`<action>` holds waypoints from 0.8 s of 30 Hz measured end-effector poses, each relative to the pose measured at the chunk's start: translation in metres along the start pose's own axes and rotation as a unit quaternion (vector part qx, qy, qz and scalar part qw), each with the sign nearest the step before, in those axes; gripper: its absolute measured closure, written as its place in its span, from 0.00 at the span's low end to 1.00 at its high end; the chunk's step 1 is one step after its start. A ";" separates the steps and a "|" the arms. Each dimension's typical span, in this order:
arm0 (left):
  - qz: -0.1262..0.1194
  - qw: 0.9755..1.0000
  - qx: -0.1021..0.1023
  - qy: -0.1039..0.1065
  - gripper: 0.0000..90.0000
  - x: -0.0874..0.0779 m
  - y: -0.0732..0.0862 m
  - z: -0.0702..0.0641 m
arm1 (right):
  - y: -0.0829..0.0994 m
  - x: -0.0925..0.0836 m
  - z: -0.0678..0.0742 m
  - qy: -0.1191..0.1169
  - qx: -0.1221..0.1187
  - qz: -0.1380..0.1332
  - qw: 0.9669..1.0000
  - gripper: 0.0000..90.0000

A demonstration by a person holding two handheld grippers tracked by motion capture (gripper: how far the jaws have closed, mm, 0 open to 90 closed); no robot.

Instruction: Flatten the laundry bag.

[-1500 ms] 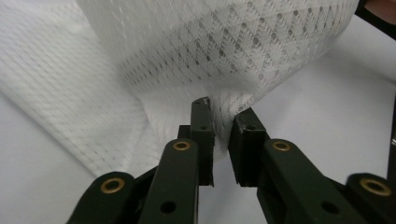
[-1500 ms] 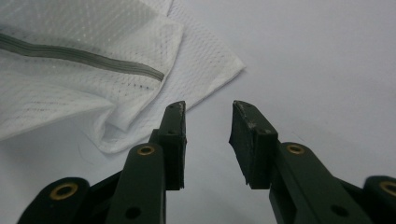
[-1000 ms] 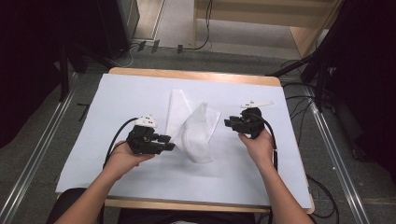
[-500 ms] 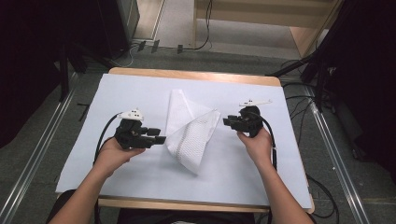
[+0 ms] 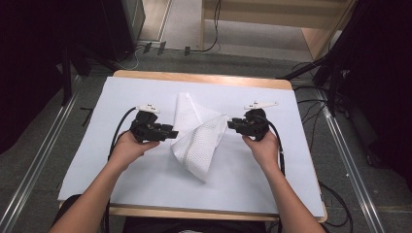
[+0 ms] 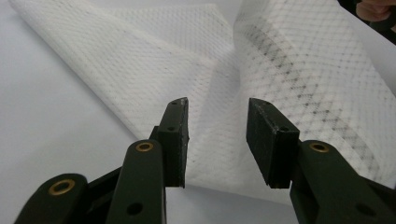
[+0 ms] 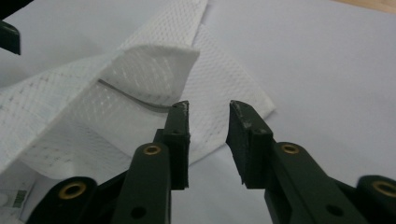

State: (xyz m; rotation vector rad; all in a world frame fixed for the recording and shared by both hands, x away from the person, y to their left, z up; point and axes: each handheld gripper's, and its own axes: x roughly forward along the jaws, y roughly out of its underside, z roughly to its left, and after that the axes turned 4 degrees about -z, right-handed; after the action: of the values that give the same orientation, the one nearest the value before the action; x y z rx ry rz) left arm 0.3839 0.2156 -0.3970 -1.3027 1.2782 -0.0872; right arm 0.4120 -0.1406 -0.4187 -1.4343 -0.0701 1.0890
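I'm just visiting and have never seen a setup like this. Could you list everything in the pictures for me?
mesh cloth: one, white, partly folded, middle of the table between the two claws.
table cover: one, pale white sheet, spread over most of the table.
table: one, light wood, its edge shows at the far side.
cables: several, black, on the grey floor to the right of the table.
left claw: one, black, jaws apart, facing the cloth's edge.
right claw: one, black, jaws apart, near a raised cloth corner.
hands: two, one holding each claw, forearms entering from the bottom.
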 end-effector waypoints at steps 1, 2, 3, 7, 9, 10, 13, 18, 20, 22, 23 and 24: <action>-0.001 1.000 0.000 0.000 0.66 0.001 -0.002 0.002 | -0.002 0.000 0.000 -0.003 0.000 0.000 1.000 0.75; -0.003 1.000 -0.003 -0.001 0.66 0.002 -0.003 0.003 | -0.004 0.000 0.000 -0.006 -0.003 -0.002 1.000 0.74; -0.007 1.000 -0.006 -0.001 0.66 0.002 -0.004 0.005 | -0.006 0.000 0.001 -0.010 -0.004 -0.007 1.000 0.73; -0.010 1.000 -0.009 -0.006 0.66 0.002 -0.003 0.008 | -0.013 0.004 0.002 -0.015 -0.009 -0.004 1.000 0.75; -0.013 1.000 -0.014 -0.005 0.66 0.001 -0.003 0.010 | -0.015 0.009 0.005 -0.021 -0.005 0.001 1.000 0.76; -0.011 1.000 -0.013 -0.007 0.66 0.000 -0.002 0.010 | -0.016 0.012 0.007 -0.025 -0.004 -0.001 1.000 0.76; -0.012 1.000 -0.013 -0.008 0.65 -0.002 -0.001 0.011 | -0.021 0.018 0.016 -0.036 -0.010 -0.007 0.999 0.75; -0.021 1.000 -0.014 -0.007 0.63 -0.006 0.000 0.012 | -0.033 0.026 0.032 -0.054 -0.022 -0.015 0.998 0.75; -0.022 1.000 -0.015 -0.006 0.63 -0.007 0.000 0.012 | -0.037 0.031 0.038 -0.061 -0.028 -0.012 0.998 0.75; -0.023 1.000 -0.015 -0.007 0.62 -0.010 -0.001 0.012 | -0.040 0.036 0.045 -0.068 -0.035 -0.010 0.997 0.75; -0.025 1.000 -0.016 -0.006 0.61 -0.010 0.000 0.012 | -0.041 0.039 0.049 -0.072 -0.037 -0.007 0.997 0.75; -0.027 0.999 -0.017 -0.004 0.61 -0.011 0.000 0.012 | -0.042 0.041 0.052 -0.074 -0.041 -0.005 0.996 0.75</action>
State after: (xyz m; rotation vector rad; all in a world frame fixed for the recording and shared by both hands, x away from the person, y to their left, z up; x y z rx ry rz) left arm 0.3884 0.2306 -0.3927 -1.3646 1.2422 -0.0979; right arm 0.4250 -0.0661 -0.3961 -1.4227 -0.2311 1.1950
